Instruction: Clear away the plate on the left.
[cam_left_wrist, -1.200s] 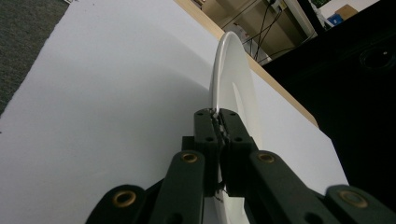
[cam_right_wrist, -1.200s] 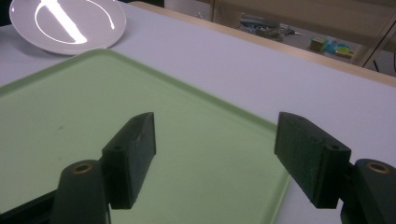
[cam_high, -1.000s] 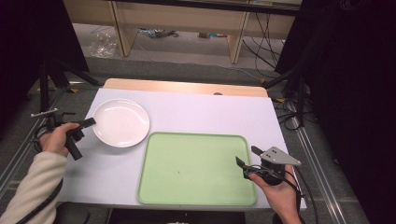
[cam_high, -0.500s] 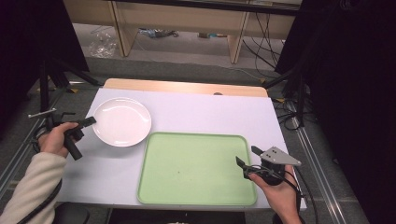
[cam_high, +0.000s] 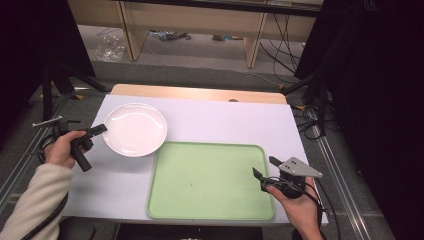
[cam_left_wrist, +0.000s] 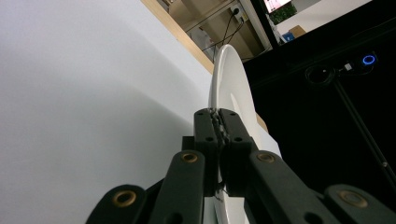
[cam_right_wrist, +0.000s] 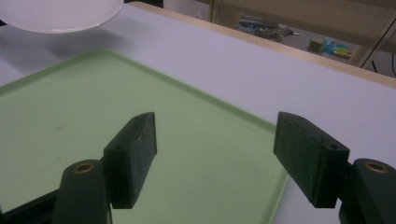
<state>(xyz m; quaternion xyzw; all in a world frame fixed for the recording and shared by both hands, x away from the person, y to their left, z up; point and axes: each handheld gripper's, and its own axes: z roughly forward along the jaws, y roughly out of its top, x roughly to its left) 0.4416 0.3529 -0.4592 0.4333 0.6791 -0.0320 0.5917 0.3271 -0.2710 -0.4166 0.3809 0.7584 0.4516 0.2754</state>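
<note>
From above, my left gripper (cam_high: 97, 131) pinches the white plate (cam_high: 135, 129) at its edge, beside the green tray (cam_high: 210, 182). Up close, its jaws squeeze the rim; I should keep it level. My right gripper (cam_right_wrist: 215, 154) waits with jaws apart over the tray.

Free room: green tray (cam_high: 210, 182) bare across lower centre of high view; white tabletop (cam_high: 235, 122) bare upper right, betw. tray and far wooden edge. Obstacles: white plate (cam_high: 135, 129) upper left, its rim over tray's upper-left corner, w/ left gripper (cam_high: 100, 129) clamped on its left rim. Right gripper (cam_high: 265, 167), jaws apart, sits at tray's lower-right edge.
</note>
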